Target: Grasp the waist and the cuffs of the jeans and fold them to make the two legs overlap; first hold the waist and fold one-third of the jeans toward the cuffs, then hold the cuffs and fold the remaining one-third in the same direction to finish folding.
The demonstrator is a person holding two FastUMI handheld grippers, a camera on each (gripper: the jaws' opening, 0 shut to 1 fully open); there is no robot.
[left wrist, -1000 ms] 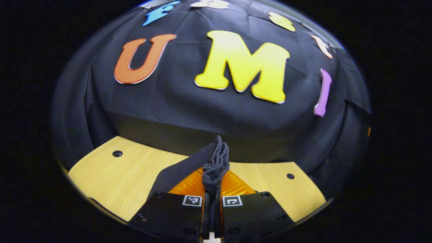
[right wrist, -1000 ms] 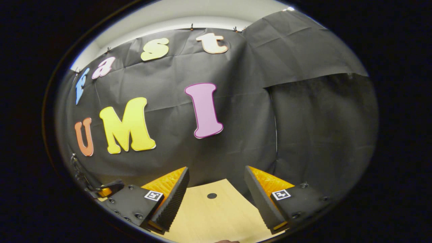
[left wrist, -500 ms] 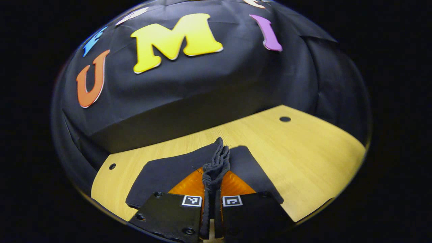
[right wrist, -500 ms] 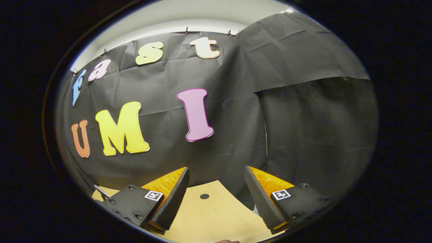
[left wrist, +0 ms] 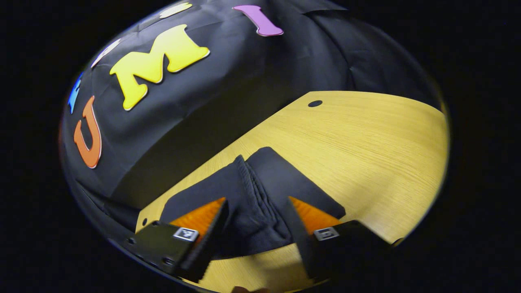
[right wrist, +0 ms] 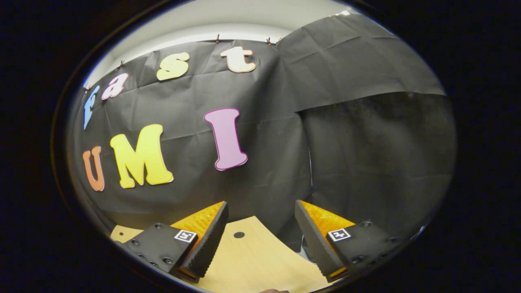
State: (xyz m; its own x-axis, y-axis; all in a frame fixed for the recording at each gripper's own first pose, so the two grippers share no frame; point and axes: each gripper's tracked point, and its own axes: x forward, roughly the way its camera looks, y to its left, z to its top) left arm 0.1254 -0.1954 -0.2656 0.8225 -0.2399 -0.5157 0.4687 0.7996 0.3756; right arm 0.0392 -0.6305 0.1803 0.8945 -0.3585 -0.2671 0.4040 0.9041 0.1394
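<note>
The dark jeans (left wrist: 260, 191) lie folded on the wooden table (left wrist: 366, 134) in the left gripper view, a bunched ridge of cloth running up the middle of the bundle. My left gripper (left wrist: 255, 219) stands open just over their near end, one finger on each side of the ridge, neither pressing on it. In the right gripper view my right gripper (right wrist: 260, 230) is open with nothing between its fingers, held above a bare corner of the table (right wrist: 252, 260) and pointing at the black cloth wall.
The black cloth wall (left wrist: 228, 81) rises right behind the table's far edge. A small round hole (left wrist: 315, 103) marks the tabletop near that edge, and another hole (right wrist: 239, 235) sits between the right gripper's fingers. Bare wood stretches to the right of the jeans.
My left gripper has opened and let go of the bunched denim it was pinching; the cloth now lies on the table. The left view has swung right and down. The right gripper drifted slightly.
</note>
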